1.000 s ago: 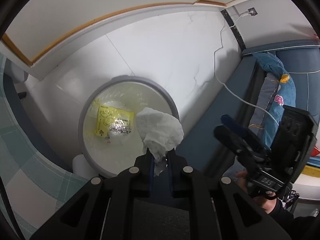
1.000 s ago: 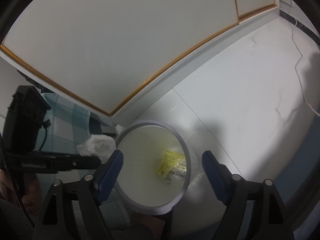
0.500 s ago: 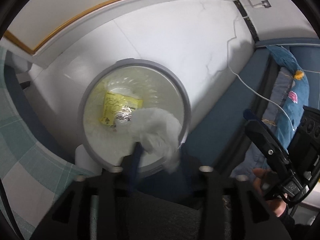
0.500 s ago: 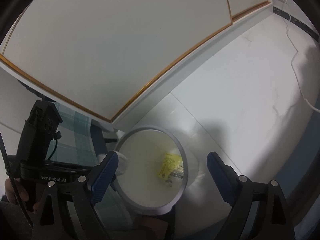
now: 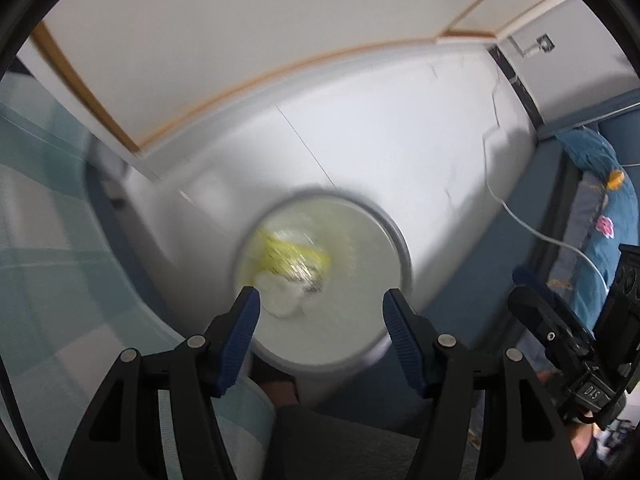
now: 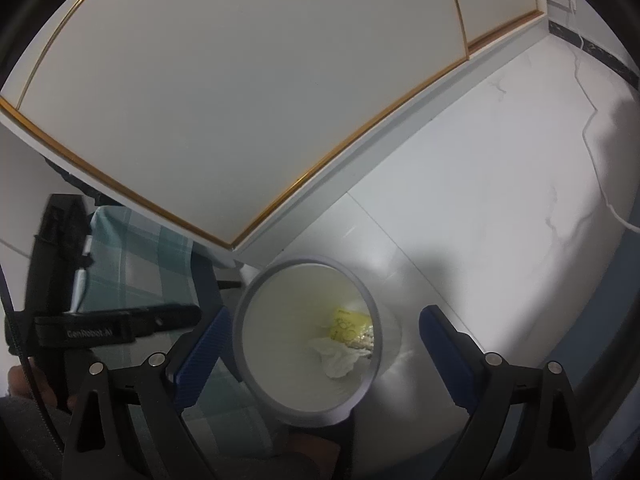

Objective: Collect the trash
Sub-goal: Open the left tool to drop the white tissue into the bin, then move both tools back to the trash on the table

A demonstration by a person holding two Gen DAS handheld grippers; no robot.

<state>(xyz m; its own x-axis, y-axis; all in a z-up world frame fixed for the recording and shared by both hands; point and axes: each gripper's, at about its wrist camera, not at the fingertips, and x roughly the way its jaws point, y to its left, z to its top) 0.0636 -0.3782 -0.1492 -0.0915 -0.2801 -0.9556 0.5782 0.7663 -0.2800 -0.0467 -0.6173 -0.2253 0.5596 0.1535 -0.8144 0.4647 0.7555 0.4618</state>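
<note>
A round bin with a grey rim (image 5: 394,232) (image 6: 304,262) stands on the white floor. Inside it lie a crumpled white tissue (image 5: 282,300) (image 6: 336,360) and a yellow wrapper (image 5: 288,260) (image 6: 348,326). My left gripper (image 5: 322,320) (image 6: 176,320) hovers above the bin's near edge. Its jaws are opening with nothing between them. My right gripper (image 6: 324,320) (image 5: 528,292) hangs over the same bin, its jaws wide and still opening, gripping nothing. The left wrist view is blurred by motion.
A teal plaid cloth (image 5: 44,264) (image 6: 132,256) lies left of the bin. A white cabinet with gold trim (image 6: 240,100) stands behind it. A white cable (image 5: 536,232) runs across the marble floor toward a blue sofa with a patterned cushion (image 5: 600,208).
The left gripper opened and let go of the white tissue, which dropped into the bin beside the yellow wrapper. The left gripper then lifted. The right jaws widened a little.
</note>
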